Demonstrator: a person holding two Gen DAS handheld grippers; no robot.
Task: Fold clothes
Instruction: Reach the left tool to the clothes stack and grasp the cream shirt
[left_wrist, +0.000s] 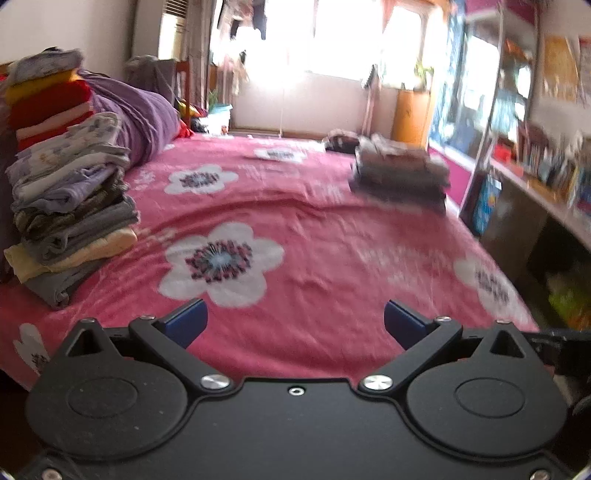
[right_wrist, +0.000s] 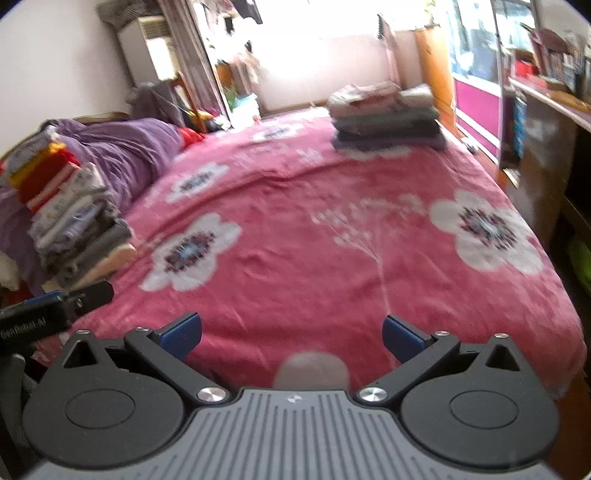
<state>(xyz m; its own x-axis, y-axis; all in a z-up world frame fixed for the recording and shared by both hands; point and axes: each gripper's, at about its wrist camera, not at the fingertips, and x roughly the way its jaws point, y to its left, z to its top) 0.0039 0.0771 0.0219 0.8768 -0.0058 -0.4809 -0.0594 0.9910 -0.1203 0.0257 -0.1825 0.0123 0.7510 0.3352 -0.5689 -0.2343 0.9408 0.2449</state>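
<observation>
Ahead of both tools: bare pink bed (left_wrist: 295, 206).
Left tool (left_wrist: 295, 325): jaws apart, empty.
Right tool (right_wrist: 291, 332): same.
Clothes: tall stack (left_wrist: 70, 177) left, low stack (left_wrist: 400, 173) far right, both folded.
Care: stage unclear; keep edges squared.

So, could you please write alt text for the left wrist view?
An open, empty claw hovers over a pink floral bedspread. A tall pile of folded clothes stands at the left, a shorter stack lies far right, and a purple duvet is behind.
</observation>
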